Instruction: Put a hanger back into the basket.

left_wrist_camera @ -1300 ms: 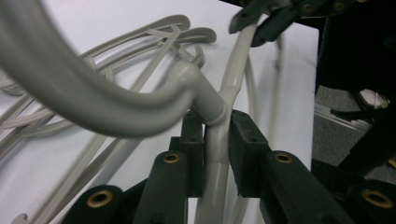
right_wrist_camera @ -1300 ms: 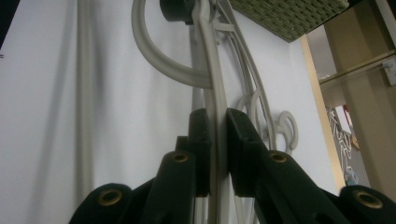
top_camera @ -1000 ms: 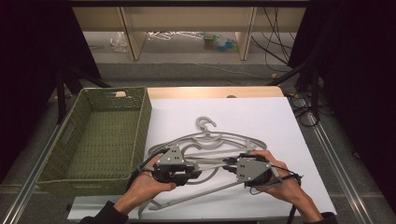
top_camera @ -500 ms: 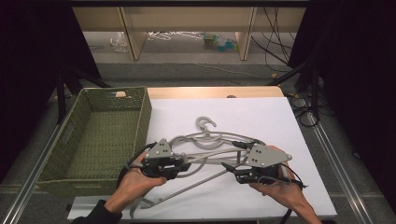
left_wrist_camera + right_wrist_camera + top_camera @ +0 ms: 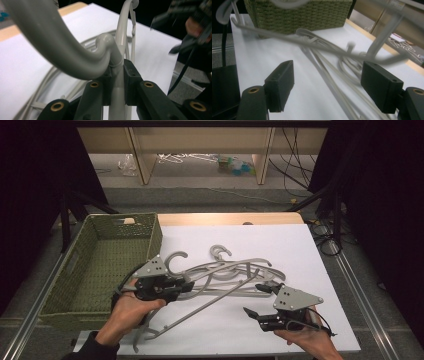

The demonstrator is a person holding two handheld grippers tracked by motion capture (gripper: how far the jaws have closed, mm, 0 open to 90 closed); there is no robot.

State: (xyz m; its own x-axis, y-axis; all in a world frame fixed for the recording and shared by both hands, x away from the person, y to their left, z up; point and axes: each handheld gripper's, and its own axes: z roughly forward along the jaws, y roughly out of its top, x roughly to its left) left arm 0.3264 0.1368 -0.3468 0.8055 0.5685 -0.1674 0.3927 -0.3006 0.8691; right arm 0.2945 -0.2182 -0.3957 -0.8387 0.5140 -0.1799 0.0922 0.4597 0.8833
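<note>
My left gripper (image 5: pixel 190 285) is shut on the neck of a grey plastic hanger (image 5: pixel 200 310) and holds it tilted above the white table sheet (image 5: pixel 300 250), beside the green basket. In the left gripper view the pads (image 5: pixel 106 80) clamp the hanger's stem just below its curved hook (image 5: pixel 62 50). More grey hangers (image 5: pixel 235 270) lie in a heap on the sheet. My right gripper (image 5: pixel 254 300) stands open near the front right. Its jaws have just been opening, with nothing between them (image 5: pixel 330 85). The heap (image 5: pixel 332 65) lies beyond them.
A green woven basket (image 5: pixel 100 265) stands at the table's left, its wall also close ahead in the right gripper view (image 5: pixel 299 15). A bare wooden strip (image 5: pixel 230 218) runs along the far edge. Metal rails (image 5: pixel 360 290) flank the table, and cables hang at the back right.
My left gripper has lifted the hanger up and toward the left. My right gripper has let go of it, opened, and drawn back toward the front right.
</note>
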